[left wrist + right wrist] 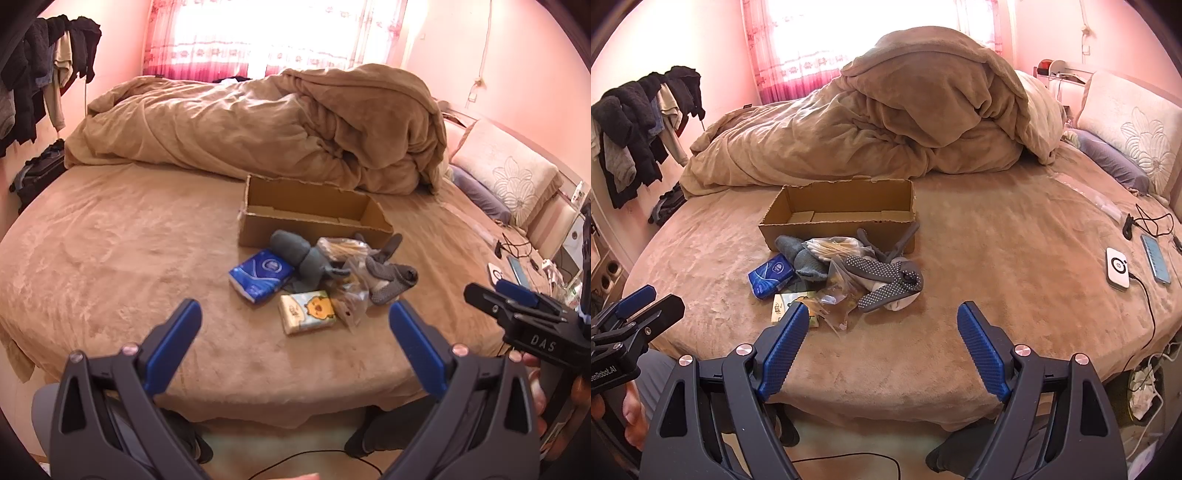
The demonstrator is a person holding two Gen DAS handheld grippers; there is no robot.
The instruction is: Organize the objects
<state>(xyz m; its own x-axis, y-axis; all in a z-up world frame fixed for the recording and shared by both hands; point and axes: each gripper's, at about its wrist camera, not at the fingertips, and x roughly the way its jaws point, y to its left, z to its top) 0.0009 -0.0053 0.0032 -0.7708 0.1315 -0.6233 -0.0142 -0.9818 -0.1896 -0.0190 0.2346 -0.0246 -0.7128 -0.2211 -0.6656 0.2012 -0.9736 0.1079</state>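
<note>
Cardboard box (837, 216) is seen open-topped at frame centre on the bed (997, 258). Just below it a pile is heaped: blue tissue pack (260, 275), yellow tissue pack (308, 312), grey socks (890, 282), bagged cotton swabs (833, 249). Left gripper (295, 325) and right gripper (882, 328) are held low in frame, fingers spread, nothing gripped.

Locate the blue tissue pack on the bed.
The blue tissue pack lies on the bed at the left edge of the pile, in front of the cardboard box, against the grey plush toy, just behind the yellow tissue pack.
</note>
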